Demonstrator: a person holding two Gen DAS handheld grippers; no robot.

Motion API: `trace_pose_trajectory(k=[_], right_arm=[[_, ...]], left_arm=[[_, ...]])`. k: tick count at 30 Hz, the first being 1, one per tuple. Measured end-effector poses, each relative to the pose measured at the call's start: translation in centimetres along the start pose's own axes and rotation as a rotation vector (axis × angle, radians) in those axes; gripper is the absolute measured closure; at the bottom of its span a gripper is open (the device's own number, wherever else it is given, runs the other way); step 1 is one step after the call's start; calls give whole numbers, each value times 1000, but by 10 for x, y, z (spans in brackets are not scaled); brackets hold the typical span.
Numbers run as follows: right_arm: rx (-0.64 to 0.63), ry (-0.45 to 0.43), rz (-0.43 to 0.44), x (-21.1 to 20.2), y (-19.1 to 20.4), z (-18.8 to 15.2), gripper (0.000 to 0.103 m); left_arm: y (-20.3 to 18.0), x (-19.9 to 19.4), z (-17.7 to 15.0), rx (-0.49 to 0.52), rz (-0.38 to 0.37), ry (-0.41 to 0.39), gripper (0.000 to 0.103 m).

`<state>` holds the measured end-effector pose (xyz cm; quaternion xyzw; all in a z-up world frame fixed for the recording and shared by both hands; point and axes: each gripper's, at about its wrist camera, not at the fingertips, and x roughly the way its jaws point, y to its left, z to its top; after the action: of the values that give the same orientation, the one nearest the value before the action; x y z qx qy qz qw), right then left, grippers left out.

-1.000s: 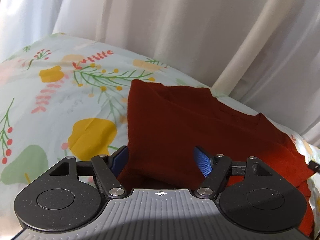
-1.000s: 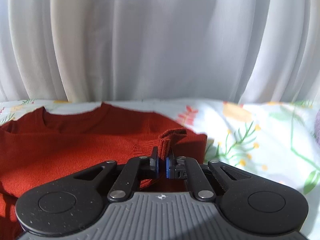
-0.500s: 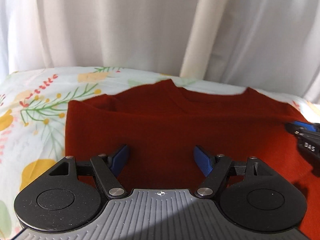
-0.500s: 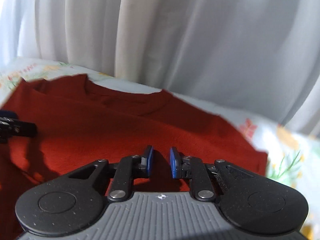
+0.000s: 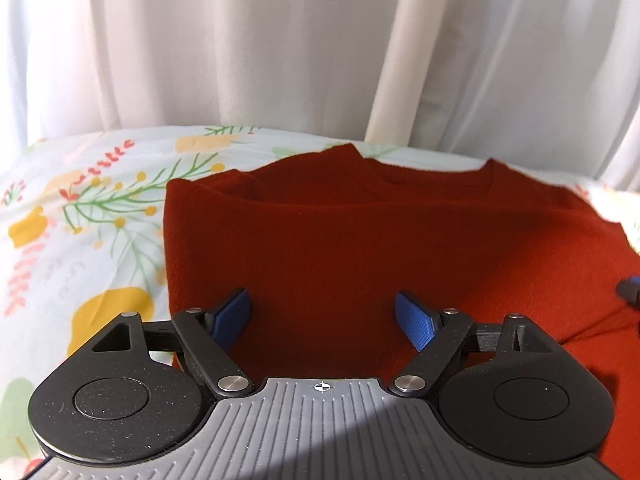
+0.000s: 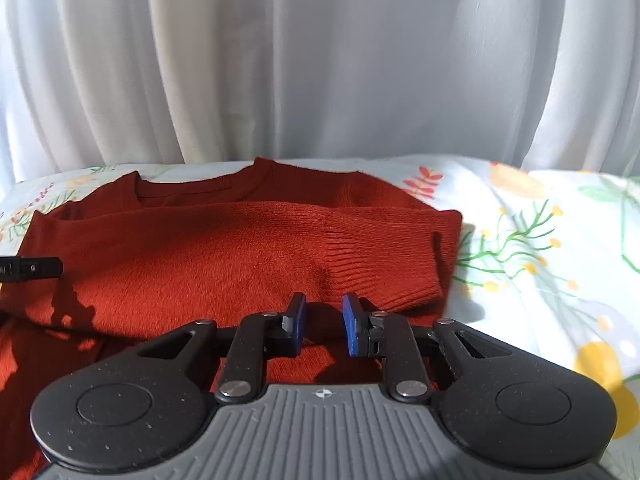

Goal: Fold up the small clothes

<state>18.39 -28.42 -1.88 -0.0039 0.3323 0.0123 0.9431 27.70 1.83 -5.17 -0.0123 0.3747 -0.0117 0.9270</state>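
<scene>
A rust-red knit sweater (image 5: 360, 248) lies flat on the floral bedsheet (image 5: 88, 216), collar toward the curtain, both sleeves folded in over the body. It also shows in the right wrist view (image 6: 224, 264), with a ribbed cuff (image 6: 384, 256) lying across its right side. My left gripper (image 5: 323, 318) is wide open and empty over the sweater's lower left part. My right gripper (image 6: 324, 322) is open with a narrow gap, empty, over the lower right part, just in front of the cuff. The tip of each gripper shows at the edge of the other's view.
White curtains (image 5: 280, 48) hang close behind the bed, also in the right wrist view (image 6: 320, 60). The floral sheet (image 6: 540, 240) stretches to the right of the sweater and to its left.
My right gripper has let go of the sleeve cuff, which now lies on the sweater body, and its jaws have opened a little. My left gripper has swung right to face the sweater squarely.
</scene>
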Motion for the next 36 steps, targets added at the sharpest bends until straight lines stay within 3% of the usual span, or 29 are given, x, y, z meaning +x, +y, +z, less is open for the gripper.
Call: trace_pose_trajectory(k=[6, 9, 13, 15, 20, 24, 31, 36], right_arm=[[-53, 42, -32, -1, 9, 6, 84], [-13, 125, -10, -22, -2, 2, 83], [86, 171, 35, -80, -26, -33, 79], [137, 208, 49, -114, -37, -59, 69], [245, 284, 17, -176, -52, -109, 63], [351, 341, 103, -184, -60, -132, 62], [526, 358, 285, -190, -70, -151, 65], [551, 340, 302, -190, -71, -157, 76]], left_arm=[[18, -13, -4, -82, -34, 70, 15], [30, -43, -16, -90, -33, 71, 18], [52, -93, -47, -159, -47, 99, 18], [65, -113, -67, -199, -46, 140, 18], [90, -153, -107, -226, 9, 254, 18], [106, -171, -124, -292, -51, 286, 18], [121, -191, -149, -403, -181, 328, 17], [132, -199, -163, -546, -277, 349, 19]])
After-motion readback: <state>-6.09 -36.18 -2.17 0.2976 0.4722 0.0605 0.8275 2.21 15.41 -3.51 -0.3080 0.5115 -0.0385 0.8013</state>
